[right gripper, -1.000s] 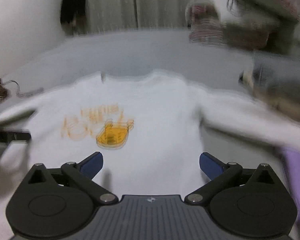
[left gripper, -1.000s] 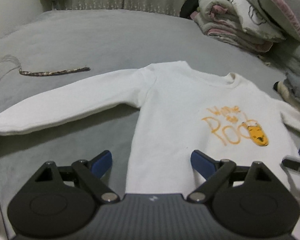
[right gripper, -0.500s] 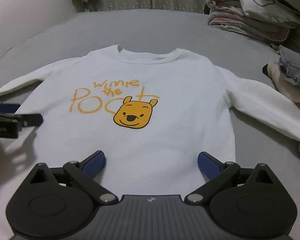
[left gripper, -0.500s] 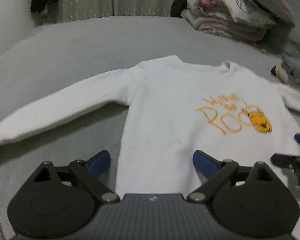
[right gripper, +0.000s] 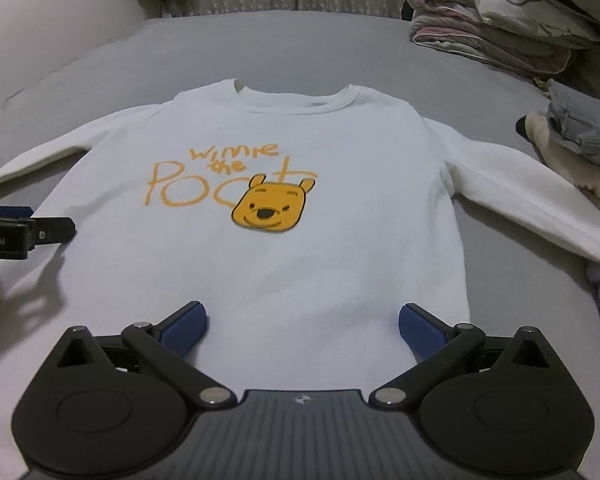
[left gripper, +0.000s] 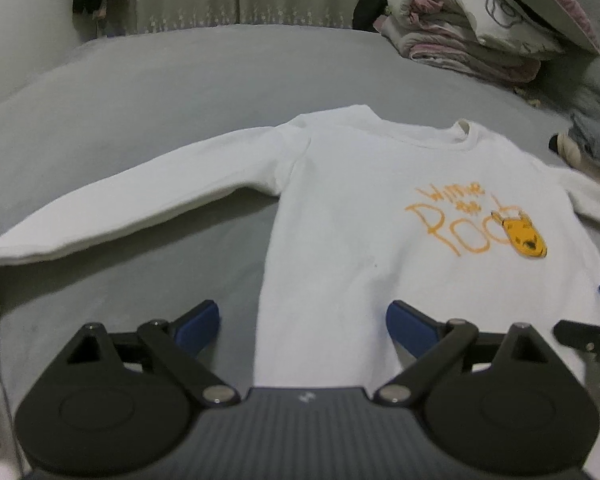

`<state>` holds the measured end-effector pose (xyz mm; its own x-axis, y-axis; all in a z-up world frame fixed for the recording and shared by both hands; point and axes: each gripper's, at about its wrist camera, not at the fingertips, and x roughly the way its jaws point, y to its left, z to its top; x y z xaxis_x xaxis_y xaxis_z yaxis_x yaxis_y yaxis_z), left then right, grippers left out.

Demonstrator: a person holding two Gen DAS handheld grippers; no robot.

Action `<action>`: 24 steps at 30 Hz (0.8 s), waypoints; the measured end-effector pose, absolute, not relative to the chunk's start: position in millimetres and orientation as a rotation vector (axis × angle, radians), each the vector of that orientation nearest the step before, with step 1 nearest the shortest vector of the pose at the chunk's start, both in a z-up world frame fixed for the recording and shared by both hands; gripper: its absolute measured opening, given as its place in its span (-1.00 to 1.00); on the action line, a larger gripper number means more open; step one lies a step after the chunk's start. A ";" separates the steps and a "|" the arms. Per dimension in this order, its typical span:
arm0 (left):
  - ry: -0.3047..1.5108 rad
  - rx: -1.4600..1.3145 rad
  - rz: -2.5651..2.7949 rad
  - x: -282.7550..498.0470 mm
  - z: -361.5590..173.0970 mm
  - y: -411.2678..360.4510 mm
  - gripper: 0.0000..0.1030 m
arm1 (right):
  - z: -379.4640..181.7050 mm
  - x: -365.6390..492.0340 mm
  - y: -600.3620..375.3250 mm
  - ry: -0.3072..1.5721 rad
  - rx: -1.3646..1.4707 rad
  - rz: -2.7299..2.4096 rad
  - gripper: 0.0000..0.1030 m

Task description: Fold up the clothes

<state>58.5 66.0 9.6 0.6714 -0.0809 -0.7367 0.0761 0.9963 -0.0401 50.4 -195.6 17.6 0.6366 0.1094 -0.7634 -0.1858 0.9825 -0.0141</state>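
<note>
From the left wrist, the left gripper (left gripper: 302, 316) has its fingers spread and empty over the white sweatshirt (left gripper: 380, 216), which lies flat on the grey bed (left gripper: 160, 92); its left sleeve (left gripper: 132, 204) runs out toward 10 o'clock, with open room beyond. From the right wrist, the right gripper (right gripper: 302, 320), fingers likewise spread, faces the hem, collar at 12 o'clock, right sleeve (right gripper: 532, 196) toward 2, near a clothes pile (right gripper: 580, 148).
</note>
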 end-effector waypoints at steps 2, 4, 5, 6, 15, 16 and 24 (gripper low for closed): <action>0.828 0.001 -0.089 54.3 9.6 67.4 0.85 | 17.7 44.8 -196.6 0.861 -0.101 0.174 1.00; 0.834 -0.012 -0.088 50.8 11.1 71.9 0.85 | 18.8 41.9 -198.8 0.861 -0.098 0.177 1.00; 0.836 -0.020 -0.088 48.4 12.5 74.2 0.85 | 19.4 40.7 -199.9 0.861 -0.095 0.179 1.00; 0.837 -0.030 -0.088 45.8 14.1 76.4 0.85 | 21.4 39.5 -201.3 0.855 -0.081 0.176 1.00; 0.824 -0.034 -0.141 14.2 13.0 80.8 0.85 | 15.4 30.4 -179.3 0.821 -0.132 0.183 1.00; 0.828 -0.008 -0.143 12.0 9.9 79.8 0.85 | 15.8 29.9 -179.4 0.826 -0.128 0.179 1.00; 0.824 0.055 -0.132 -5.6 7.5 84.9 0.85 | 15.4 -0.7 -194.8 0.845 -0.122 0.227 1.00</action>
